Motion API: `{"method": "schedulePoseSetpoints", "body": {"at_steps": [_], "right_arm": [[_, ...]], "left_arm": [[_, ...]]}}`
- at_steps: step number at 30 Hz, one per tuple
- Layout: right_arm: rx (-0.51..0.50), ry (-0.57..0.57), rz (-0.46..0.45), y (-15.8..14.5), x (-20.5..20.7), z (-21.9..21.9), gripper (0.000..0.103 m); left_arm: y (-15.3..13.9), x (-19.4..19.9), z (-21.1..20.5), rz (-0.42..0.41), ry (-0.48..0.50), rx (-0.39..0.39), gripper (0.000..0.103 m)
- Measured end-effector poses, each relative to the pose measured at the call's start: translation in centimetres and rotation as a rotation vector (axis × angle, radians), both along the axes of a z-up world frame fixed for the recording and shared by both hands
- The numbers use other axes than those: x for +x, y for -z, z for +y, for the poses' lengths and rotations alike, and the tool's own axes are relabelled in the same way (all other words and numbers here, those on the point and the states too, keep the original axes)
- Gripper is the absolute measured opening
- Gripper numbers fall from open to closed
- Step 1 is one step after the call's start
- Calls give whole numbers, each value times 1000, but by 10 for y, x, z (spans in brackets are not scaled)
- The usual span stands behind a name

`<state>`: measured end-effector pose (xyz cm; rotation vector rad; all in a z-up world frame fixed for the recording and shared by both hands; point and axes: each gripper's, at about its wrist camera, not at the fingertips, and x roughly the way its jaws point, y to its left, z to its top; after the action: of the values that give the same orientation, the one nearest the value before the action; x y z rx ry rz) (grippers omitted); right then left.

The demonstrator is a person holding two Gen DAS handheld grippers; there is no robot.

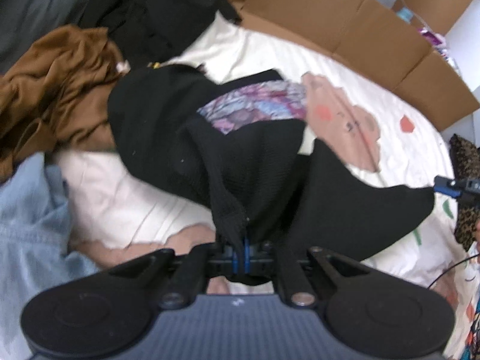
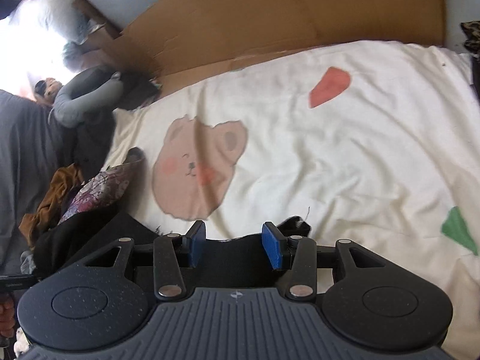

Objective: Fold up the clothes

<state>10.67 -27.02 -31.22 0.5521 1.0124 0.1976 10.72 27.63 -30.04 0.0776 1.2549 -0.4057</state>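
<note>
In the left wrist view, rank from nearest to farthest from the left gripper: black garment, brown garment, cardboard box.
1. black garment: pinched in the left gripper, spreading ahead on the bed.
2. brown garment: crumpled, far left.
3. cardboard box: along the bed's far edge, upper right.

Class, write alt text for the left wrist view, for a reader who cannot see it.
The left hand-held gripper, shut, pinches the edge of a black knit garment over a cream bedsheet with a bear print. A purple patterned cloth lies on the garment, a brown garment to its left.
</note>
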Motion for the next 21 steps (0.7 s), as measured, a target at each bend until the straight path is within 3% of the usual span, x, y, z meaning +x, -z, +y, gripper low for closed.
{"method": "schedulePoseSetpoints", "body": {"at_steps": [4,6,9,13,21], "right_arm": [[11,-10,15,5,-2,10,49],[19,-18,17,7,-3,14,49],[22,-33,23,10,-6,21,49],[29,-49,47,17,-10,29,49],[21,-63,37,18,-13,33,49]], "left_arm": [[11,-6,11,73,-5,29,6],[12,-8,13,100,-4,69,16],[4,-7,17,78,-23,143,28],[-10,4,20,32,-85,151,47],[-21,32,-20,-55,-36,121,64]]}}
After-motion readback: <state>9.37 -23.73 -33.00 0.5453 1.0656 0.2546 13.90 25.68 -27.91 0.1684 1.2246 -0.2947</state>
